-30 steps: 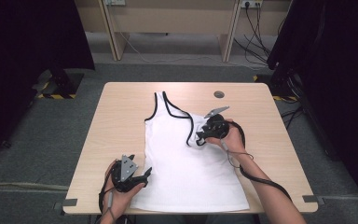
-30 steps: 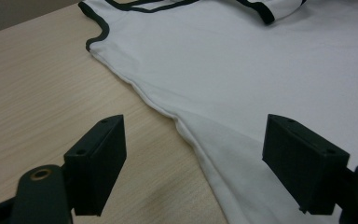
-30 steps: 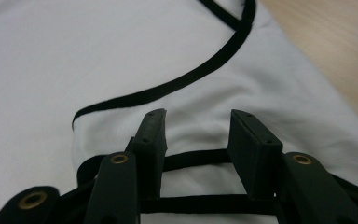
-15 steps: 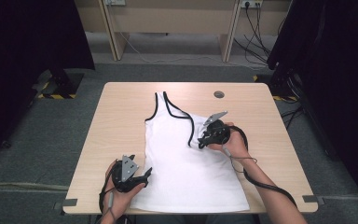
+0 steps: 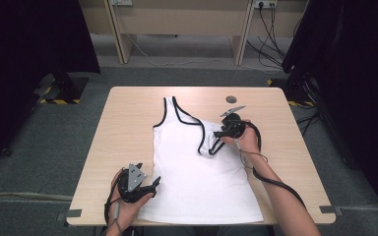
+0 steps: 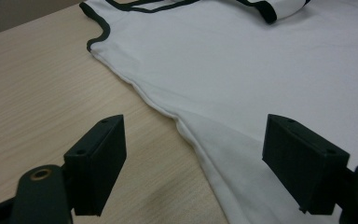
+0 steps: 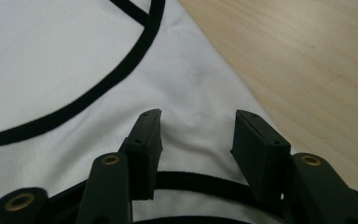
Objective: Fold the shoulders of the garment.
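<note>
A white tank top (image 5: 202, 177) with black trim lies flat on the wooden table (image 5: 123, 132). Its right shoulder strap (image 5: 205, 143) is folded inward over the chest. My right gripper (image 5: 220, 133) sits at that fold with its jaws apart; they have just been opening. In the right gripper view a soft ridge of white cloth (image 7: 191, 116) lies between the right gripper (image 7: 196, 135) pads, and neither pad presses it. My left gripper (image 5: 152, 184) rests near the shirt's lower left side. The left gripper (image 6: 193, 163) is wide open astride the shirt's side edge (image 6: 186, 130).
A small round grommet (image 5: 231, 99) is set in the table behind the right hand. Bare wood lies left (image 6: 37, 93) and right (image 5: 285, 147) of the shirt. Desk legs and cables (image 5: 270, 29) stand beyond the far edge, with dark curtains at both sides.
The right hand has shifted slightly to the right and its jaws have spread. The folded strap now lies loose on the chest. The left gripper has kept still.
</note>
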### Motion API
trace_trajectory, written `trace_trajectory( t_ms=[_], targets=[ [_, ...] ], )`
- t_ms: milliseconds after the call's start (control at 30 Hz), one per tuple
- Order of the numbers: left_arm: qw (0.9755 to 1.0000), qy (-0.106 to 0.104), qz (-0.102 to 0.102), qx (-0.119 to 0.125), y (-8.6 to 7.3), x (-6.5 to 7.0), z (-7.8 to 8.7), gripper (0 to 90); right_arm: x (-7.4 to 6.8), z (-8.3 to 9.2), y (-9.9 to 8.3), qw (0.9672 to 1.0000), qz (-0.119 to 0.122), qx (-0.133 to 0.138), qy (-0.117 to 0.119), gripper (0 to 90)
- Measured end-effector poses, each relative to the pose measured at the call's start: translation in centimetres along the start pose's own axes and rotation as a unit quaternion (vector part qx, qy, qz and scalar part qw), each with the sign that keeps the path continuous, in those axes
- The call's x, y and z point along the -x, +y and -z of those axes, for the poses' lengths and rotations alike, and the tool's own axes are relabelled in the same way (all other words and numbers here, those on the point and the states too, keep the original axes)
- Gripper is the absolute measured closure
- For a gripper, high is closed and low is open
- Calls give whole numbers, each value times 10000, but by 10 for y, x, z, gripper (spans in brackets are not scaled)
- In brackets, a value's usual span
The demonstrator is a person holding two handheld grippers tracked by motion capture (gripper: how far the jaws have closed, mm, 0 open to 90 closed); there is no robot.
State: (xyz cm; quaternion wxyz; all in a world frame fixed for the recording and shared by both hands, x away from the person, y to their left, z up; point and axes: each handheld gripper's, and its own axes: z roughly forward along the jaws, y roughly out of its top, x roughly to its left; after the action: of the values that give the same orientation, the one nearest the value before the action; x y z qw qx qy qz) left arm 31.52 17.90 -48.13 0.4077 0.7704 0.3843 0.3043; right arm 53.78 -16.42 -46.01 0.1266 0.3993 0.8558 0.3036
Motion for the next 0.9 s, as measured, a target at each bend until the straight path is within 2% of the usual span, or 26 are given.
trace_trajectory(
  t_ms=[67, 200, 367, 567, 733, 900],
  targets=[
    [10000, 5, -5, -2, 0, 0, 0, 210, 1, 3, -2, 10000, -39, 36, 55, 515],
    [10000, 19, -25, -30, 0, 1, 0, 210, 3, 13, -4, 9996, -119, 253, 14, 515],
    [10000, 29, -32, -37, 0, 1, -1, 210, 4, 10, -11, 10000, -57, 2, 8, 496],
    [10000, 29, -15, -41, 0, 1, -1, 210, 4, 19, -14, 9996, -76, 275, -41, 486],
    [10000, 35, -35, -57, 1, 1, -1, 210, -2, 30, -18, 9994, 5, 354, 4, 451],
    [10000, 43, -27, -48, 0, 1, -1, 210, -6, 36, -24, 9993, -14, 370, 100, 421]
  ],
)
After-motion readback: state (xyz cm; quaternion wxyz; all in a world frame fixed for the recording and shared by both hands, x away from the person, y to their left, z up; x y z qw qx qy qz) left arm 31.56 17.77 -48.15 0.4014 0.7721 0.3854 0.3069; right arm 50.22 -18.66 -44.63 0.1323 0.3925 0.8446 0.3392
